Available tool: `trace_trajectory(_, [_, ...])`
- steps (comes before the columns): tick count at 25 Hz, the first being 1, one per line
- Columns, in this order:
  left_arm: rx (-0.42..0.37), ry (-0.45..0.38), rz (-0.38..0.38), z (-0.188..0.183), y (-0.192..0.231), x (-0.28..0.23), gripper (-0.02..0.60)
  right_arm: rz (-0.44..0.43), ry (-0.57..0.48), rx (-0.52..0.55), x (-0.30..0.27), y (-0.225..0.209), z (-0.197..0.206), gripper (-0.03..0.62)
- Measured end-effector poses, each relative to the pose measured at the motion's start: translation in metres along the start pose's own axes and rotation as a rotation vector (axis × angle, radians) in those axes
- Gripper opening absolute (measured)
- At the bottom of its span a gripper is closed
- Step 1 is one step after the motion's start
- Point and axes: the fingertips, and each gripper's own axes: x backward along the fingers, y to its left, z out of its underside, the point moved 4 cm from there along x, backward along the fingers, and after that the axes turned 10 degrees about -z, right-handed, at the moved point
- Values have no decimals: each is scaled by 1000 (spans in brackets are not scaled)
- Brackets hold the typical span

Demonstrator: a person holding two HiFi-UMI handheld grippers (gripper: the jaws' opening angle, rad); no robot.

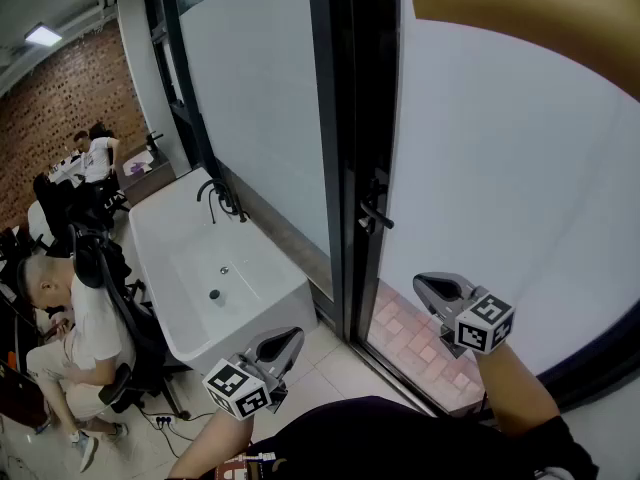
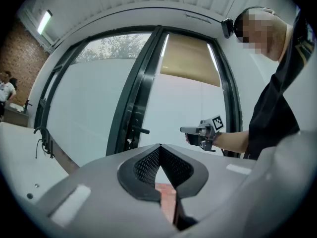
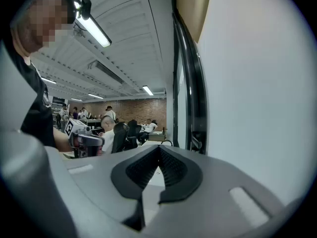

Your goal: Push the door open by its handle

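Black lever handle (image 1: 376, 215) on the dark frame (image 1: 352, 118) of the frosted-glass door (image 1: 500, 188), untouched.
It sits ahead-left of the right gripper (image 1: 434, 285) and ahead-right of the left gripper (image 1: 286, 343); the 2 claws are pinched closed and empty.

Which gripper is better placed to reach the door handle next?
Right, likely. The right gripper is nearer the handle; the left gripper is farther back, by the sink.
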Motion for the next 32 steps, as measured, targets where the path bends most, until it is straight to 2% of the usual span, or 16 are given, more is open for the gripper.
trace_trajectory(7, [-4,13,-52,-11,31,28,-6,112,18,0,-63,-70,-21,-2])
trace_trajectory(11, [2,10,-75,-14,51,48,-6,176,103,24,-101,-106,-16,-2])
trace_trajectory(12, [3,11,-84,-15,57,54,-6,187,135,29,-110,-115,-11,42])
trace_trajectory(13, [5,14,-96,-17,63,60,-6,196,166,29,-118,-123,-6,112])
trace_trajectory(14, [7,17,-107,-18,69,66,-6,205,194,27,-125,-129,0,127])
trace_trajectory(16, [12,22,-128,-21,82,77,-6,224,230,17,-135,-140,9,127])
trace_trajectory(19, [19,24,-149,-21,102,91,-6,253,230,5,-144,-152,16,122])
trace_trajectory(22, [24,24,-165,-20,119,102,-6,253,215,51,-151,-150,19,71])
trace_trajectory(24, [25,31,-175,-21,126,106,-6,256,211,65,-152,-149,20,69])
trace_trajectory(32, [39,52,-158,-23,140,98,-6,277,276,95,-172,-152,9,67])
